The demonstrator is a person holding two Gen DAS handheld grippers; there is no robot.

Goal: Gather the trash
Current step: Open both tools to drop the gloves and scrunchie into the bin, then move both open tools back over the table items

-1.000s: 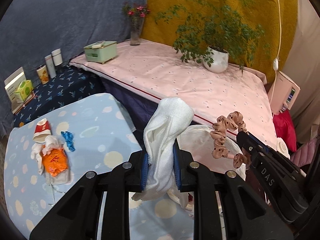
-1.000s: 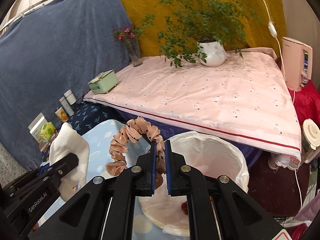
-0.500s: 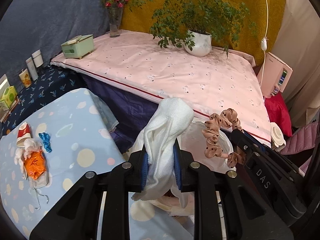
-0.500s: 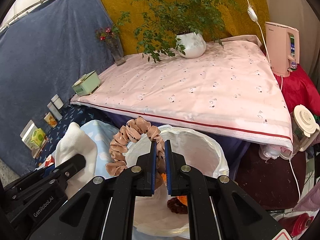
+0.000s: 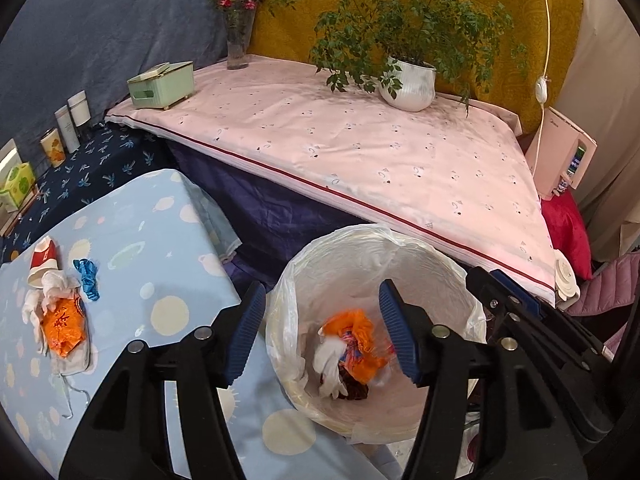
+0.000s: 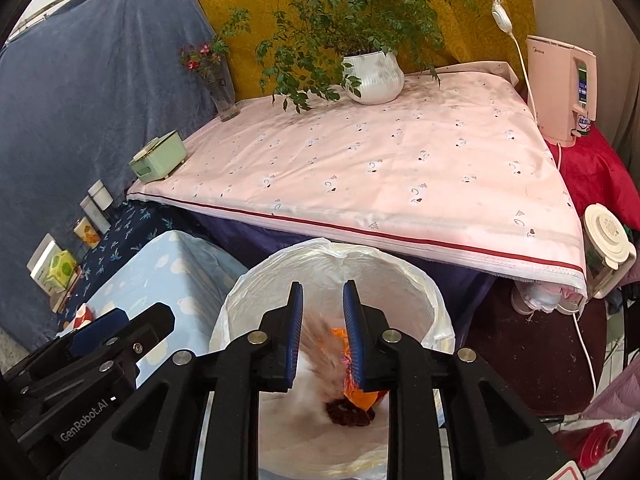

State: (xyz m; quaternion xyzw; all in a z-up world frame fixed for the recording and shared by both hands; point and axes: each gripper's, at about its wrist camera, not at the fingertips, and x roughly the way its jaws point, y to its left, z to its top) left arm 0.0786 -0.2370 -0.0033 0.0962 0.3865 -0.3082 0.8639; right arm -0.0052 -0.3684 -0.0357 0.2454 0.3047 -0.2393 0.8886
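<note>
A white-lined trash bin (image 5: 460,280) (image 6: 436,304) stands beside the blue dotted table (image 5: 160,280). In it lie a white cloth (image 5: 330,360), an orange wrapper (image 5: 360,344) and a dark scrunchie (image 6: 350,416). My left gripper (image 5: 322,336) is open and empty above the bin. My right gripper (image 6: 322,336) is open above the bin; a blurred brown scrunchie (image 6: 324,344) falls between its jaws. On the table lie a red paper cup (image 5: 42,260), a blue scrap (image 5: 88,278), white tissue (image 5: 52,284) and an orange wrapper (image 5: 64,326).
A pink-covered table (image 5: 360,152) behind the bin holds a potted plant (image 5: 412,84), a flower vase (image 5: 238,40) and a green box (image 5: 162,84). Cans and boxes (image 5: 60,136) stand at the left. A pink appliance (image 6: 560,88) and a kettle (image 6: 608,244) stand at the right.
Both grippers moved over the bin and opened. The left one let the white cloth drop into the bin. The right one let go of the brown scrunchie, which is falling.
</note>
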